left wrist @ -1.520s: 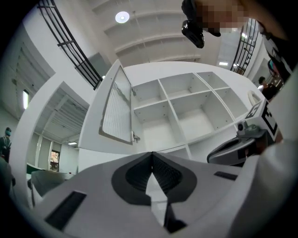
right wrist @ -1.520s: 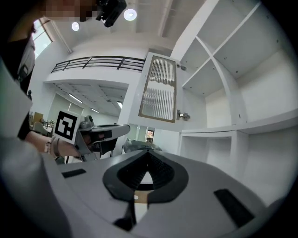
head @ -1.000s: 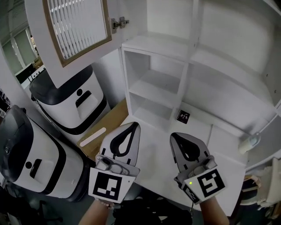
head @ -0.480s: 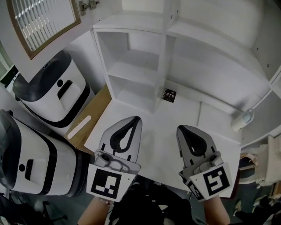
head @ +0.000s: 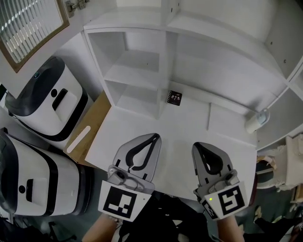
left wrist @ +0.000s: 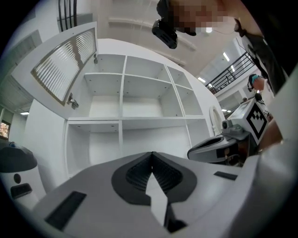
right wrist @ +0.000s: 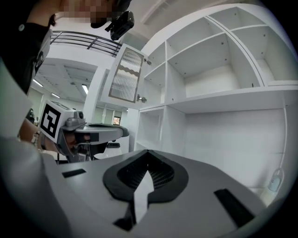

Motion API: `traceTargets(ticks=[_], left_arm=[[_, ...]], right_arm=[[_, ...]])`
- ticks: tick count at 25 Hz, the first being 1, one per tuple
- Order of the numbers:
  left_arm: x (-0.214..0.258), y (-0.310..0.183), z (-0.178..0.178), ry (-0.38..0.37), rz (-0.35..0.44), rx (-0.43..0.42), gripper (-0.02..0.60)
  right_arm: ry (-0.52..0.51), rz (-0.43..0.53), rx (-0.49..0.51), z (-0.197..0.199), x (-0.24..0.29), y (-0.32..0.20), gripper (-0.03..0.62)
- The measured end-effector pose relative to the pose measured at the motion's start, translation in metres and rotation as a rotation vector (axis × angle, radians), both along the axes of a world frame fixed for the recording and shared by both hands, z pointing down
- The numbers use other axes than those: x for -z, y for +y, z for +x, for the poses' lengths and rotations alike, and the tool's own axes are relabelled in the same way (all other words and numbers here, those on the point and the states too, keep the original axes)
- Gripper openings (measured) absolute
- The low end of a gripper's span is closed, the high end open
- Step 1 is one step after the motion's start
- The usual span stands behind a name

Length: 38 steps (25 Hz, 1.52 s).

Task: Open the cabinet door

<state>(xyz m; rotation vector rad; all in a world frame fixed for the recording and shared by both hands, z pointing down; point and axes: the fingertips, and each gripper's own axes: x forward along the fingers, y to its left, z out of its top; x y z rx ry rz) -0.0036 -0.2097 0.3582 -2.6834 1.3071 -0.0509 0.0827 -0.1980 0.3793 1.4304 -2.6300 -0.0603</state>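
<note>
White cabinet door (head: 23, 28) with a wood-framed ribbed glass pane sits up at ten o'clock in the head view. It is already swung wide off the white open-shelf cabinet (head: 161, 56) on its metal hinge (head: 75, 4). It reads as a stiff, fairly light panel that pivots freely. The glass looks fragile, so any grip belongs on the solid free edge, far from the hinge. Down at seven o'clock is the left gripper (head: 154, 137), jaws pressed together, nothing between them. At five o'clock is the right gripper (head: 199, 145), likewise closed and empty. Both are over the white countertop (head: 189, 127), well apart from the door.
</note>
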Motion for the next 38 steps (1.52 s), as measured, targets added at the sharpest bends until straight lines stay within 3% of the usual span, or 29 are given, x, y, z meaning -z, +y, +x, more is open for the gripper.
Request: traceTargets(ticks=[4, 10, 38], left_arm=[[-0.005, -0.001, 0.008, 0.010, -0.015, -0.014, -0.001], [-0.007, 0.001, 0.018, -0.034, 0.002, -0.044, -0.002], [-0.013, 0.002, 0.009, -0.002, -0.035, -0.023, -0.002]], right_arm=[[0.041, 0.006, -0.021, 0.004, -0.006, 0.002, -0.002], [0.041, 0.008, -0.032, 0.010, -0.009, 0.001, -0.002], [0.035, -0.005, 0.002, -0.002, -0.014, 0.002, -0.002]])
